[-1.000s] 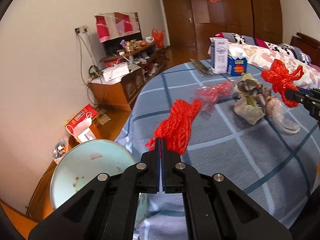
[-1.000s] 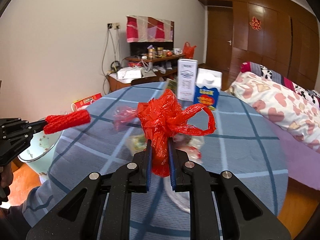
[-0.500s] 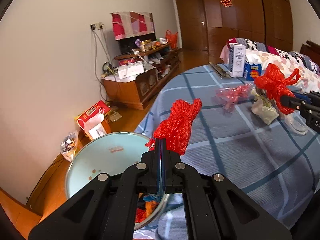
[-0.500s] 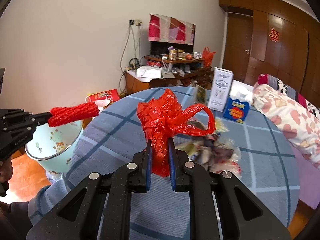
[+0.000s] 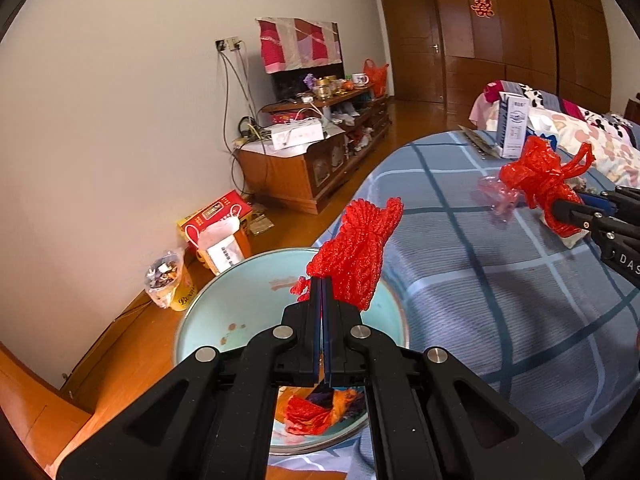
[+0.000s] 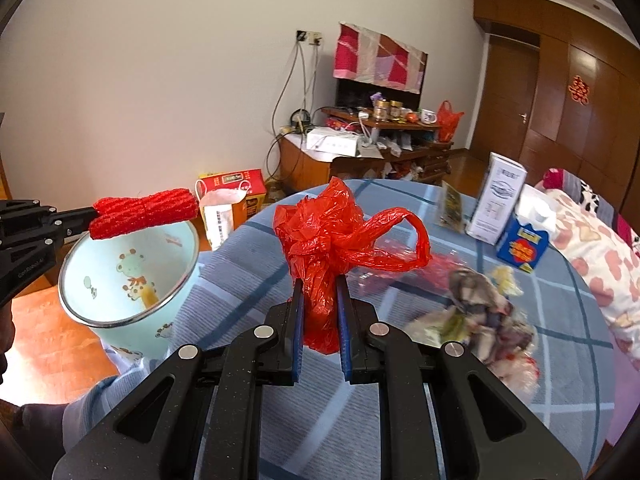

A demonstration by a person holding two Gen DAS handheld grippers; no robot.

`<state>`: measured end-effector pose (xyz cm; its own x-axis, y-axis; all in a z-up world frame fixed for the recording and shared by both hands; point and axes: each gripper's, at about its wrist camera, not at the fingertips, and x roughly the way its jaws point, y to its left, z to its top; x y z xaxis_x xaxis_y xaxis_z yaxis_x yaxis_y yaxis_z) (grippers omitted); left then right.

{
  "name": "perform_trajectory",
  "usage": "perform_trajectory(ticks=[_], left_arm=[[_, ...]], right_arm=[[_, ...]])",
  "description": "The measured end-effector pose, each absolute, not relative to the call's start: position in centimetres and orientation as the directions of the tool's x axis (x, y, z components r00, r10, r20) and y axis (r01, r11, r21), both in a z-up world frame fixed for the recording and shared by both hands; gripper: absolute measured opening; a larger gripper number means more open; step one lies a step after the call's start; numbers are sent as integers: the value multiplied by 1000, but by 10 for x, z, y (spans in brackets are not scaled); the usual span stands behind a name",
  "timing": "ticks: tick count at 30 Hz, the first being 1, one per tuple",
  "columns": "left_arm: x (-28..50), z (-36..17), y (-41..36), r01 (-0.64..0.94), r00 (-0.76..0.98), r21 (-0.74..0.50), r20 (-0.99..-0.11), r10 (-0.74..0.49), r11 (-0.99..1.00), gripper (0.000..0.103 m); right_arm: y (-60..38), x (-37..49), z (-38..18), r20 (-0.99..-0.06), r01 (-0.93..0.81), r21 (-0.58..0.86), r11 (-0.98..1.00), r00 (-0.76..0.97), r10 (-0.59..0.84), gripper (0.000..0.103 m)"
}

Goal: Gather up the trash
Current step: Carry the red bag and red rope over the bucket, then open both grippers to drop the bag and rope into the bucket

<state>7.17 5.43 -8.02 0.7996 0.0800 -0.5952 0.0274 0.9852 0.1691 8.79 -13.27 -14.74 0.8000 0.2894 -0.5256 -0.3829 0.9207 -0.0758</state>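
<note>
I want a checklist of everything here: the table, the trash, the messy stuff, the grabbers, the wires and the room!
Surface: round table in a blue checked cloth.
Job's things: red mesh net held over the pale blue bin; knotted red plastic bag lifted above the table; crumpled wrapper pile lying on the cloth; trash already inside the bin.
Clutter: white carton and blue box standing on the table.
Grippers: left gripper shut on the net; right gripper shut on the bag.
Cables: wires hang from a wall socket to the wooden cabinet.
Surroundings: bed, wooden wardrobe doors, red box on the floor.
</note>
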Motion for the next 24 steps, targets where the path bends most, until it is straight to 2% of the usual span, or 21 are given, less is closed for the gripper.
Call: perform_trajectory(ticks=[24], left_arm=[[66,-87,103,-83,771,173,-612,174,981,0]], right_arm=[[-58,104,-153,-556,-498,-142,856,755,347,15]])
